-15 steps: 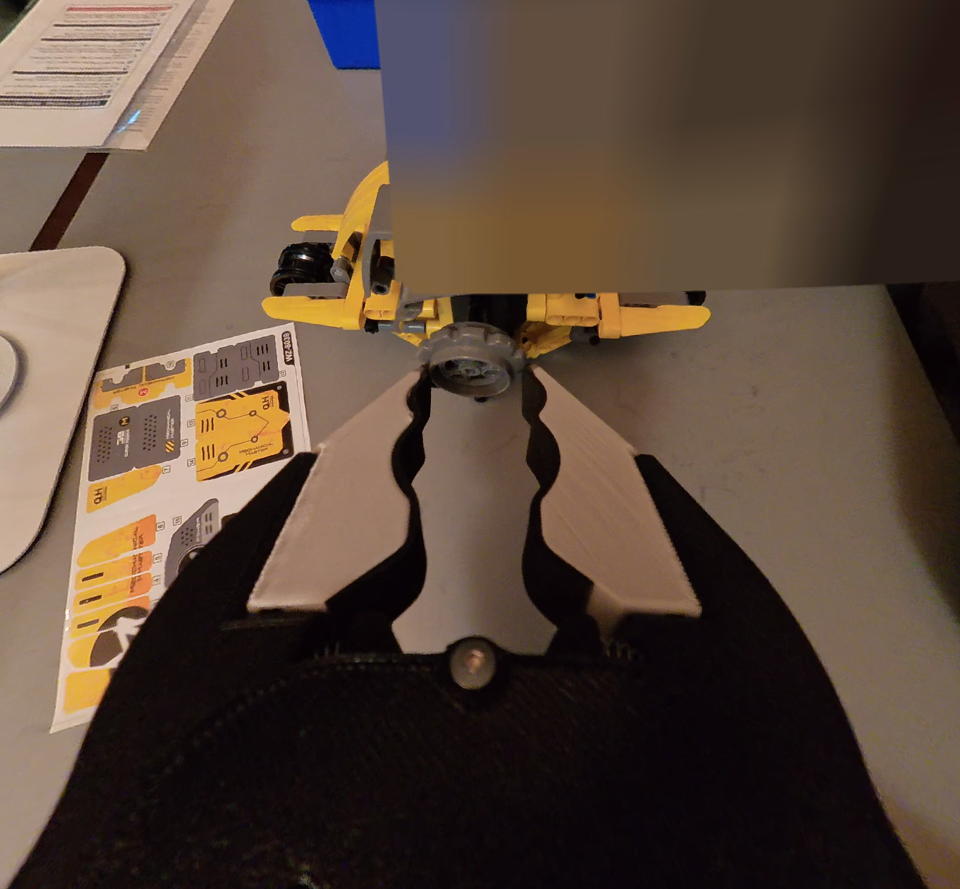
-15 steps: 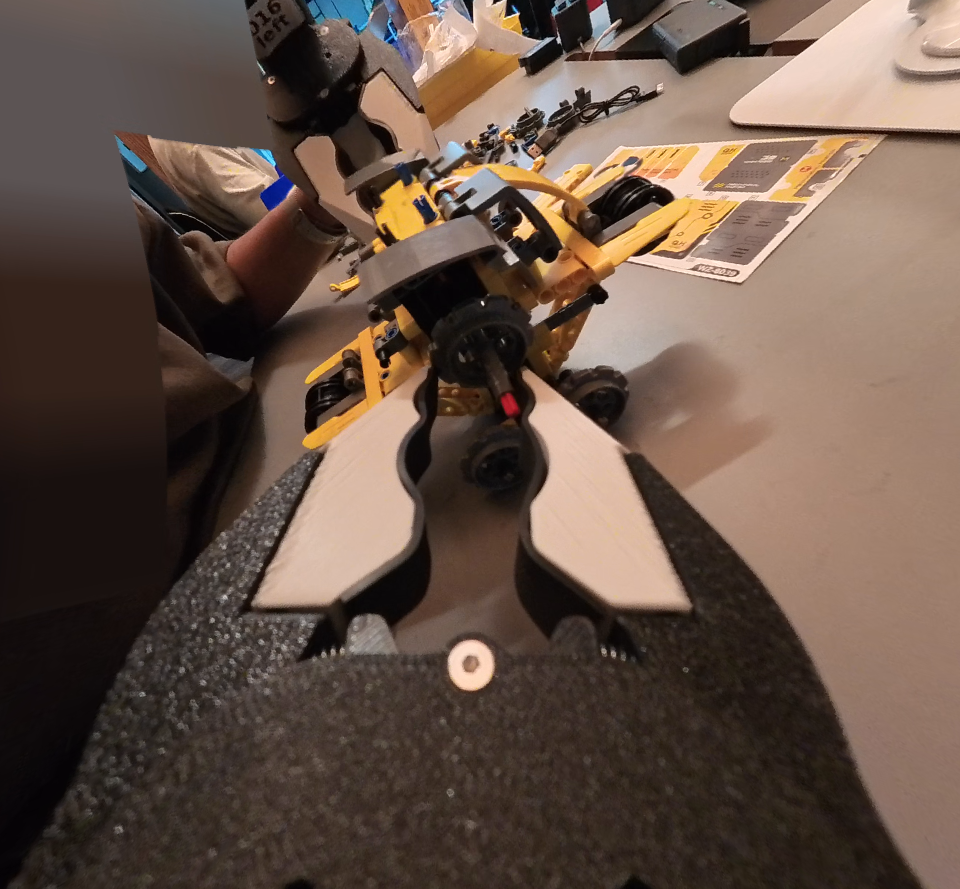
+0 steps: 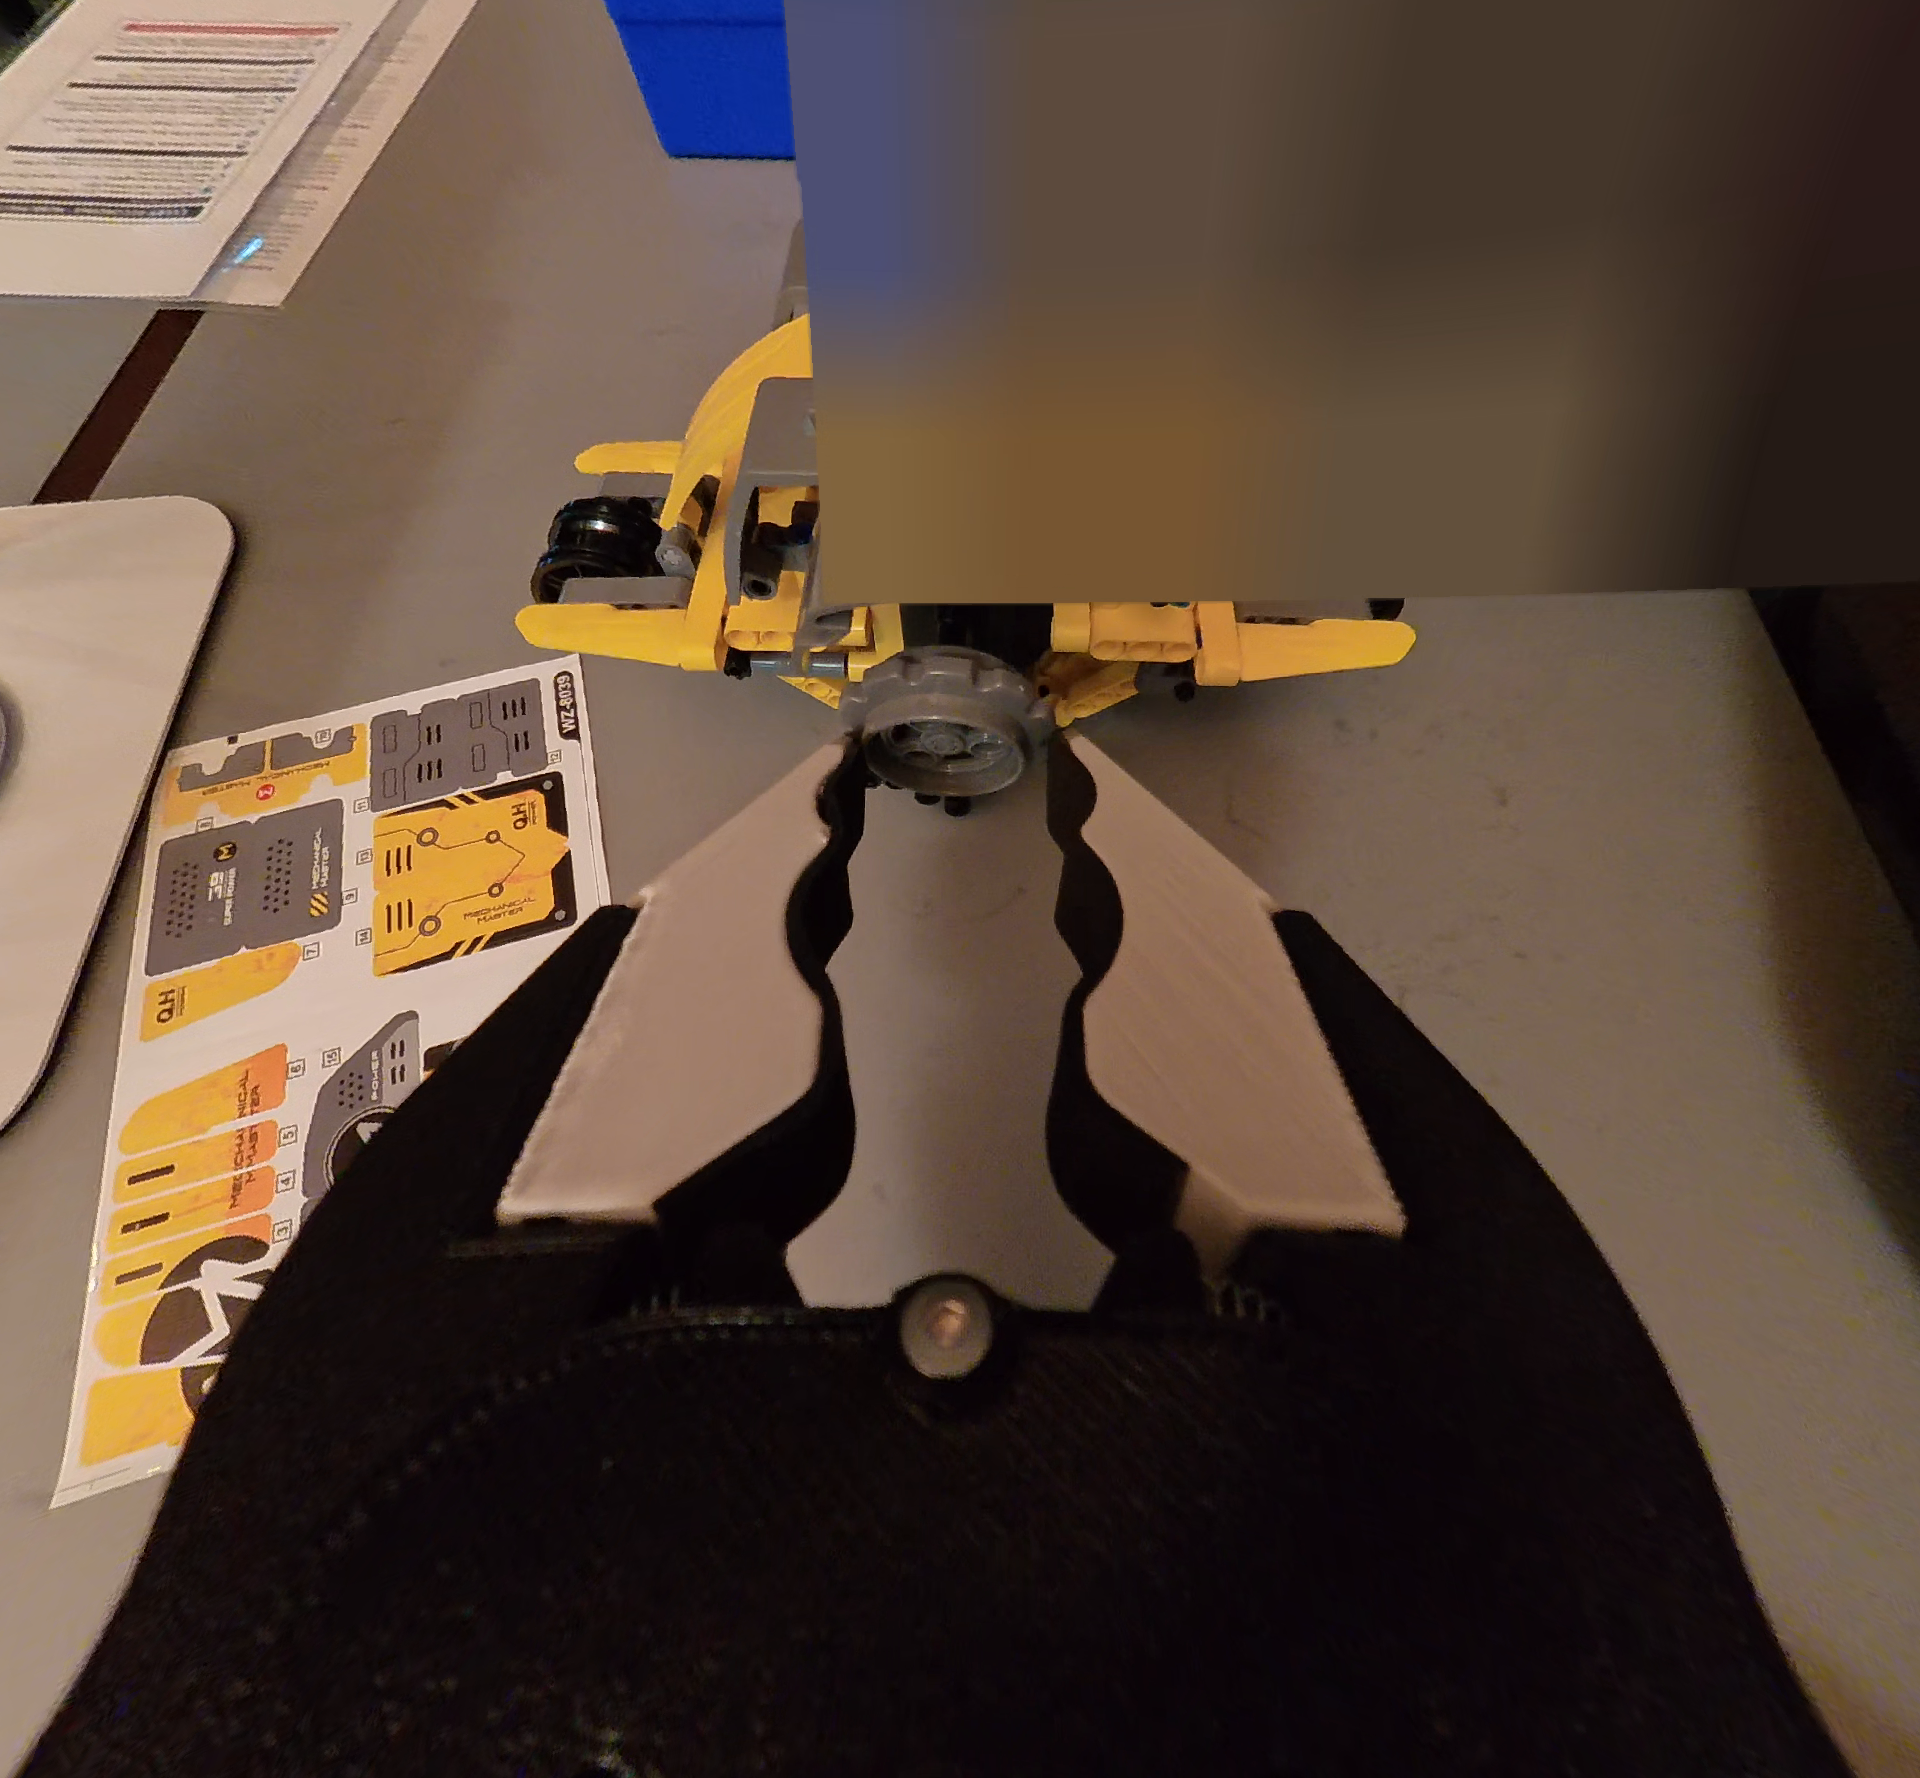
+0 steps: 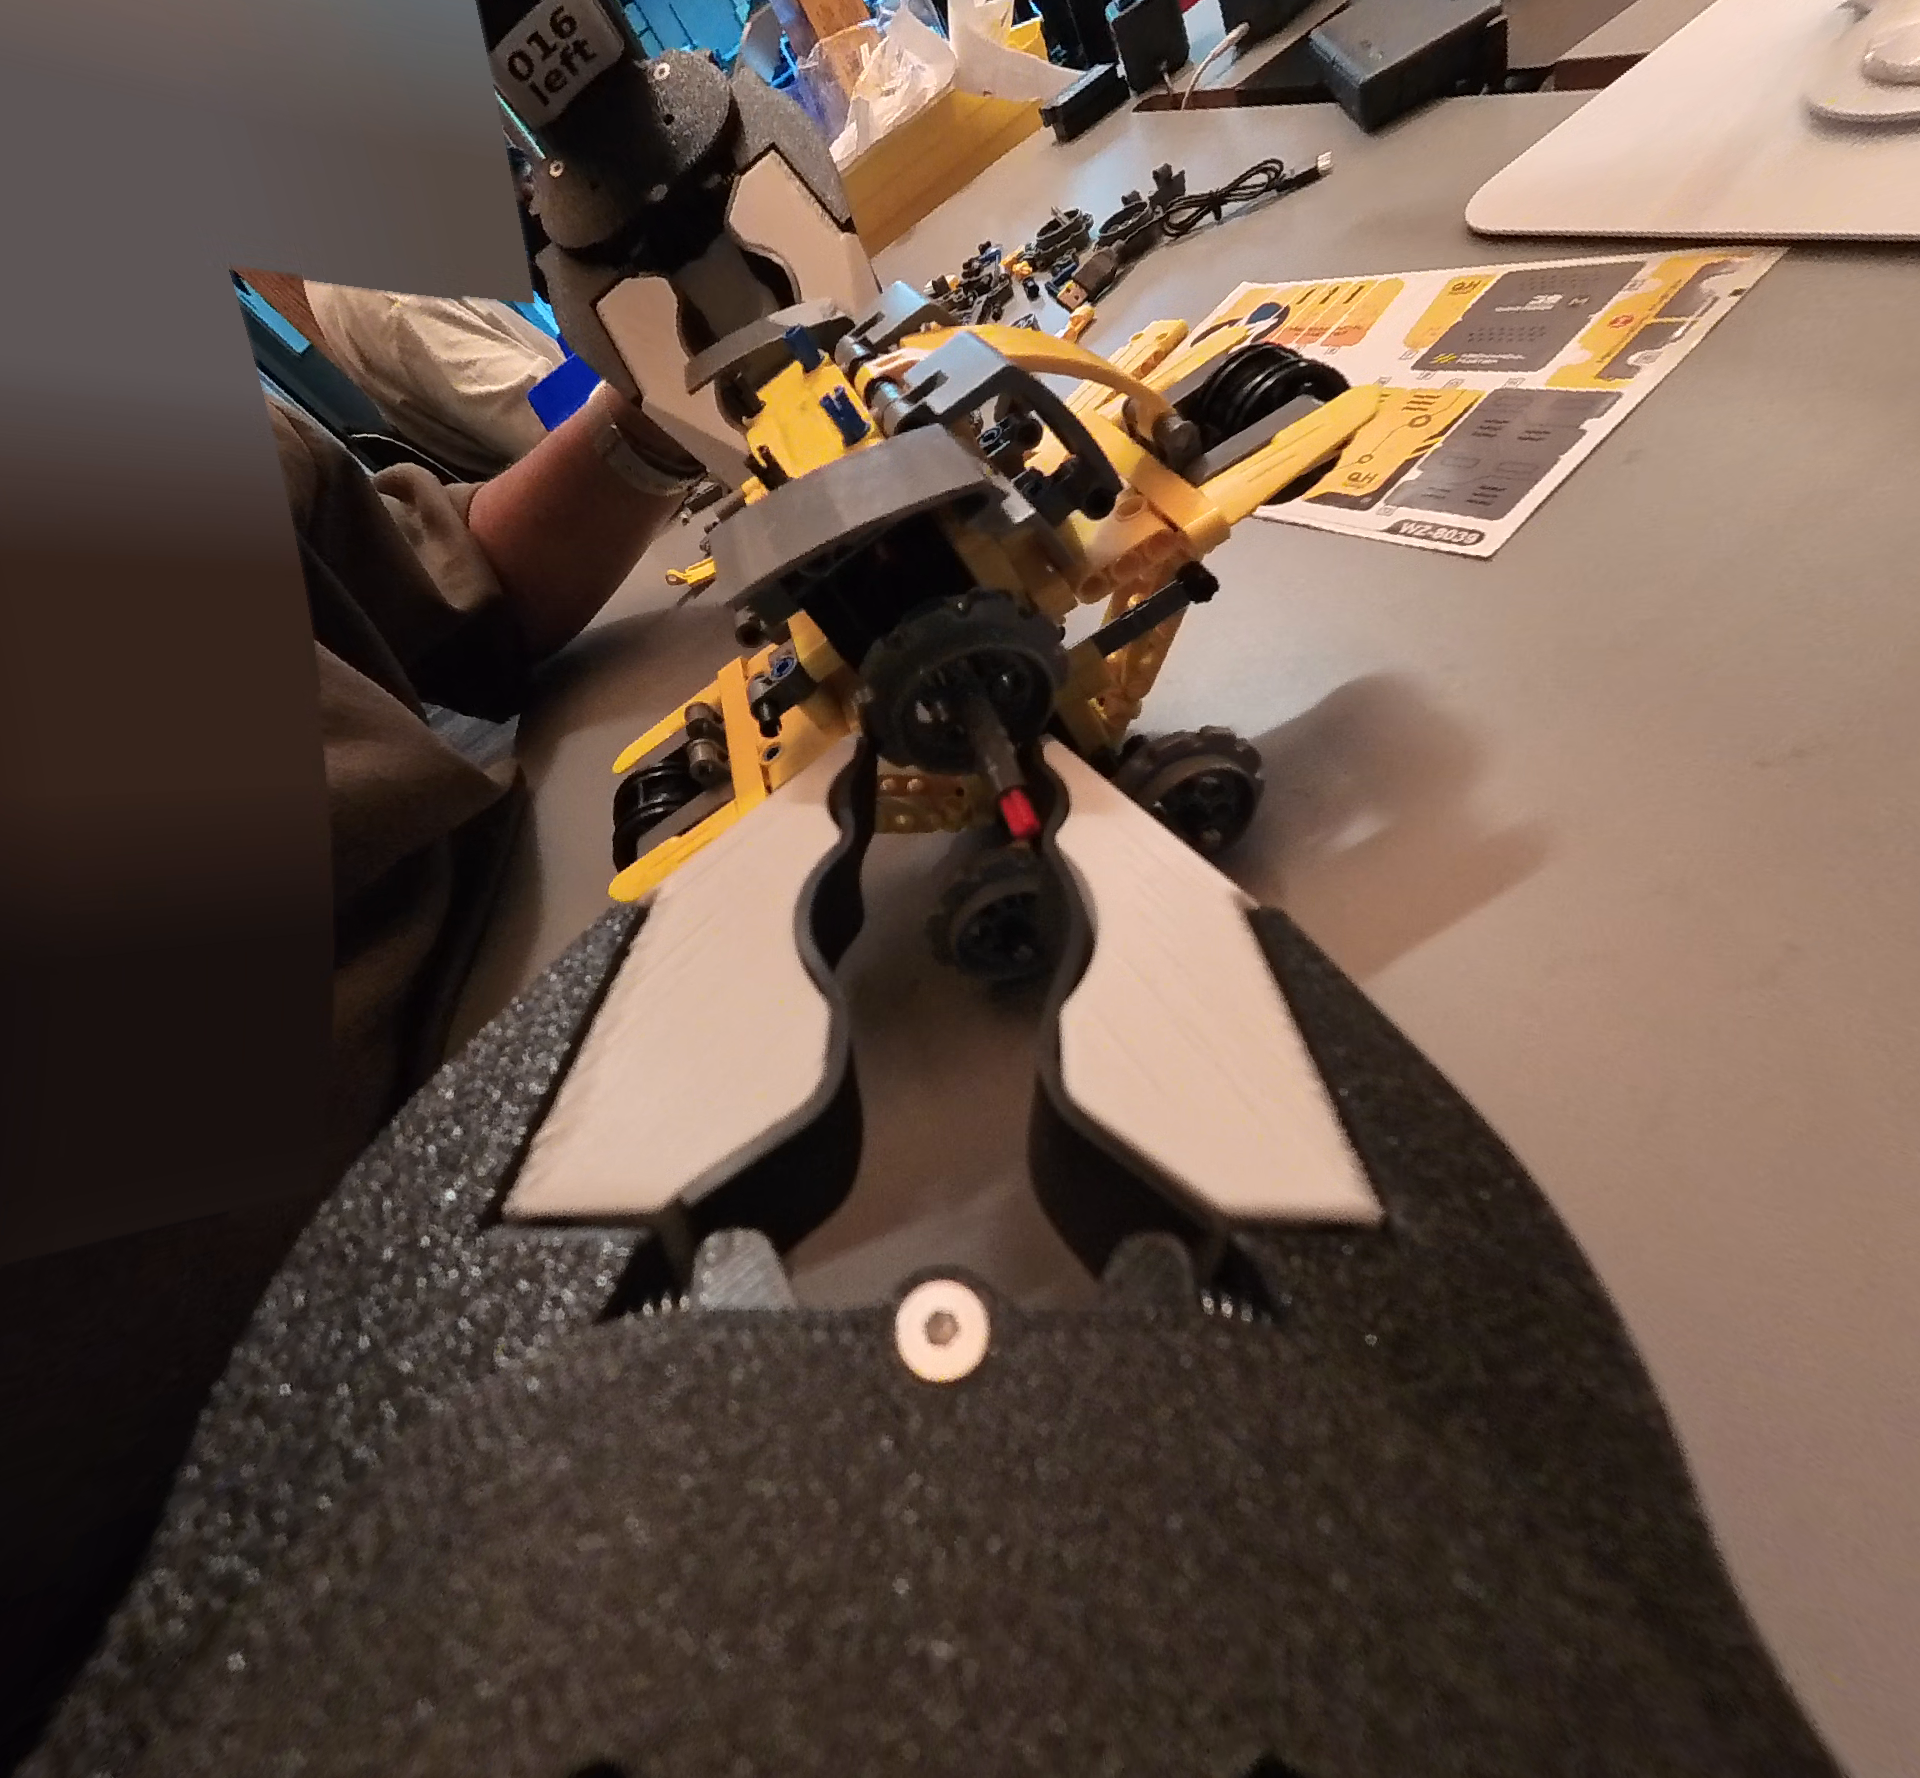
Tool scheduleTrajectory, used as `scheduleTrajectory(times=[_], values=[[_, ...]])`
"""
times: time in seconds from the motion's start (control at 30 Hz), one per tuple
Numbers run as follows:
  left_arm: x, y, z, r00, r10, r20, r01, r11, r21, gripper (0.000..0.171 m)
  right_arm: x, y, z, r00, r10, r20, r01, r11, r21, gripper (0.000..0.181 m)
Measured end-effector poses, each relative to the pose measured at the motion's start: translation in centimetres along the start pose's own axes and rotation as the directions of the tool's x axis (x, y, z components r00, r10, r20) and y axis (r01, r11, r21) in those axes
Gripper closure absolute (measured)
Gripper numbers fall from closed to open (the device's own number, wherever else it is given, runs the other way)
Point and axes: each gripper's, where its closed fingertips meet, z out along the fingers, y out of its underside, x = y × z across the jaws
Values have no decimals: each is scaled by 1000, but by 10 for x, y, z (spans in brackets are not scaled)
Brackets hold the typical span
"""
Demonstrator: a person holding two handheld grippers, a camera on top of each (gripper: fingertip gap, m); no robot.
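The model (image 3: 1143, 637), a yellow and grey brick-built vehicle, stands on the grey surface (image 3: 1558, 1001) between the two tools, one at each end.

The left tongs (image 3: 948, 746) are clenched on a grey wheel (image 3: 945, 731) at the model's near end, one tip against each side of its rim. In the right wrist view the same tongs (image 4: 743, 346) reach down onto the far end of the model (image 4: 1174, 523).

The right tongs (image 4: 956, 757) sit at the opposite end, their tips on either side of a black wheel (image 4: 961, 689) whose axle (image 4: 1013, 798), red at the end, points back between the fingers. Whether they pinch the wheel or only flank it, I cannot tell.

Two more black wheels (image 4: 1195, 783) lie low beside the right tongs, near the surface; whether they are fixed to the model is unclear.

A sticker sheet (image 3: 312, 949) lies flat to the left of the left tongs, most of its yellow and grey stickers in place. Small loose parts (image 4: 1060, 237) and a black cable (image 4: 1226, 190) lie farther off. A printed page (image 3: 177, 128), a blue bin (image 3: 696, 14) and a white board (image 3: 83, 741) stand at the edges.
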Motion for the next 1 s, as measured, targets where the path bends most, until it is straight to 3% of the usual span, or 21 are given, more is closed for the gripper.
scheduleTrajectory(times=[1.0], values=[[6, 1, 2, 998, -29, 61, 29, 1000, 4, 138, -3, 0, 5, 1000, -4, 8, 4, 1000, 10, 154]])
